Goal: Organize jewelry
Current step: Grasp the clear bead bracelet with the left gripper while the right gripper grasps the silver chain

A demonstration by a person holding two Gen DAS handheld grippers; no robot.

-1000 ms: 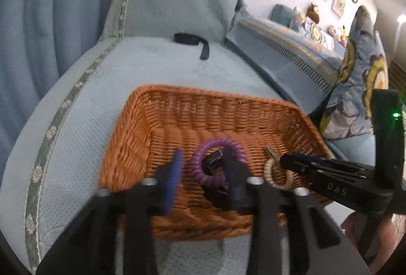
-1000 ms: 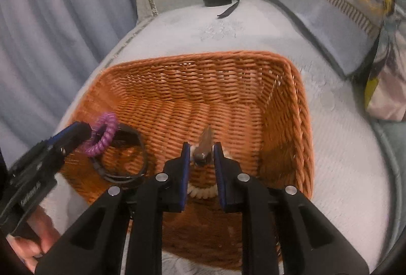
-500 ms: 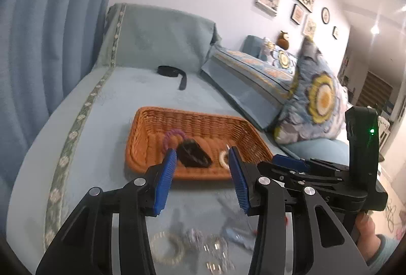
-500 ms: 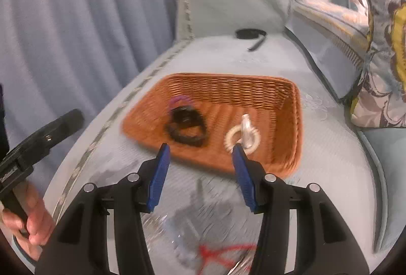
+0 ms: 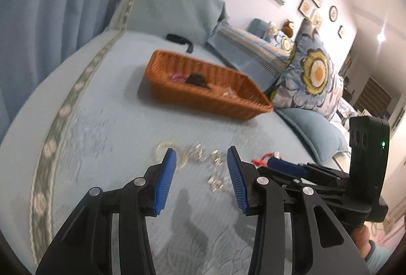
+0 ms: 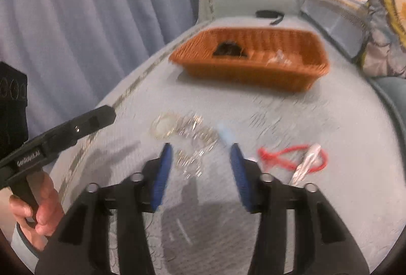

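Observation:
An orange wicker basket (image 5: 203, 87) (image 6: 250, 57) sits on the blue bedspread and holds a black piece (image 5: 196, 79) (image 6: 228, 50), a purple coil (image 5: 177, 76) and a pale beaded piece (image 6: 277, 59). Loose jewelry lies nearer: a pale bracelet (image 6: 163, 126), silver chains and rings (image 6: 195, 138) (image 5: 205, 161), and a red cord with a silver pendant (image 6: 291, 157) (image 5: 264, 159). My left gripper (image 5: 200, 173) is open and empty above the silver pieces. My right gripper (image 6: 200, 168) is open and empty above them too. Both views are blurred.
A black strap (image 5: 180, 39) (image 6: 269, 15) lies beyond the basket near the headboard cushion. Floral pillows (image 5: 309, 77) stand to the right. A blue curtain (image 6: 88, 16) hangs at the left. The bed's edge runs along the left trim.
Both grippers let go of their pieces in the basket, opened, and pulled back toward me. They now hover over the loose jewelry on the bedspread.

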